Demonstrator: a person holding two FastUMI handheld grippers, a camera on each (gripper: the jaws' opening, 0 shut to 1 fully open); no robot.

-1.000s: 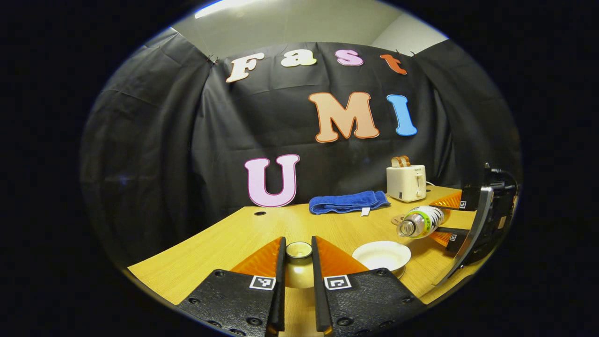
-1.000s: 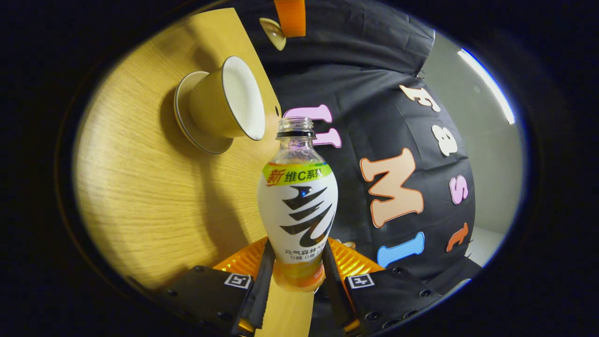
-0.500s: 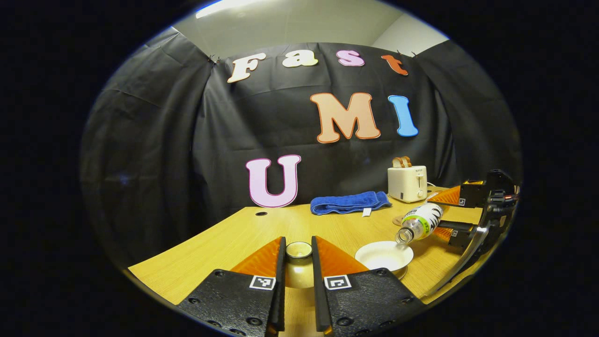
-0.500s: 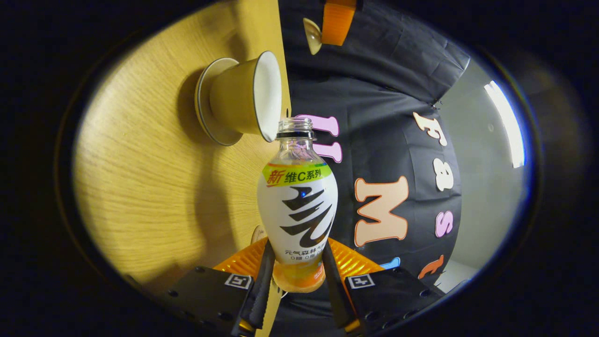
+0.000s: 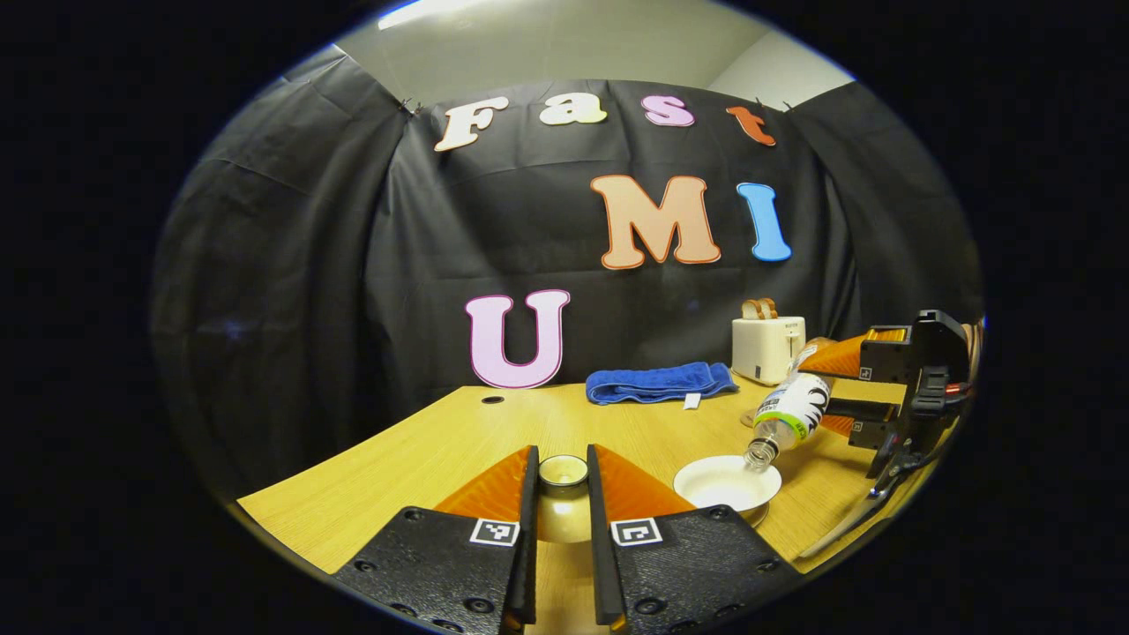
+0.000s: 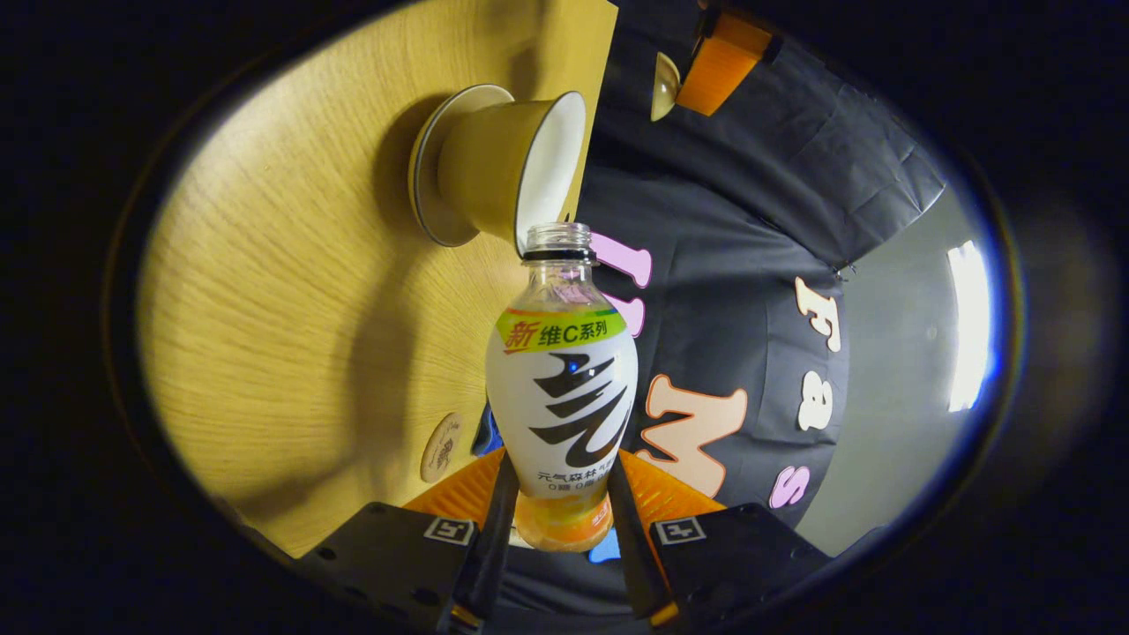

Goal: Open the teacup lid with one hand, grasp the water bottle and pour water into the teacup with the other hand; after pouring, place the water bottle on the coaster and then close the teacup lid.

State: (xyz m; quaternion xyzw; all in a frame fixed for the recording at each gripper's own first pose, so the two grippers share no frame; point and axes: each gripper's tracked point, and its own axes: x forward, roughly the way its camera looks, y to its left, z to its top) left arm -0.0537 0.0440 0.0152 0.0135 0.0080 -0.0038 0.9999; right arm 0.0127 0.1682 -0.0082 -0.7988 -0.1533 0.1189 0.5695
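1. Two fingers of the left gripper [image 5: 562,564] are seen closest in the left gripper view. They are nearly closed, and the small round lid [image 5: 563,471] is pinched between them and held up off the table [image 5: 423,459].
2. Just past it, the open teacup [image 5: 727,484] is seen on its saucer. So the lid step is judged done.
3. The bottle [image 5: 789,413] is tipped with its open mouth right at the rim of the cup. In the right gripper view, the low part of the bottle [image 6: 562,388] is squeezed between both fingers of the right gripper [image 6: 557,547]. Pouring is judged to be the step now. No stream of water can be made out.
4. The bottle has a clear neck, no cap, a white wrap with dark stripes and an orange bottom.
5. A small round coaster [image 6: 441,447] is seen on the table, near the bottle's bottom. The bottle is yet to be set on it, and the lid is yet to be put back.
6. Farther back, a folded blue towel [image 5: 657,382] and a toaster [image 5: 766,346] are seen by the wall.
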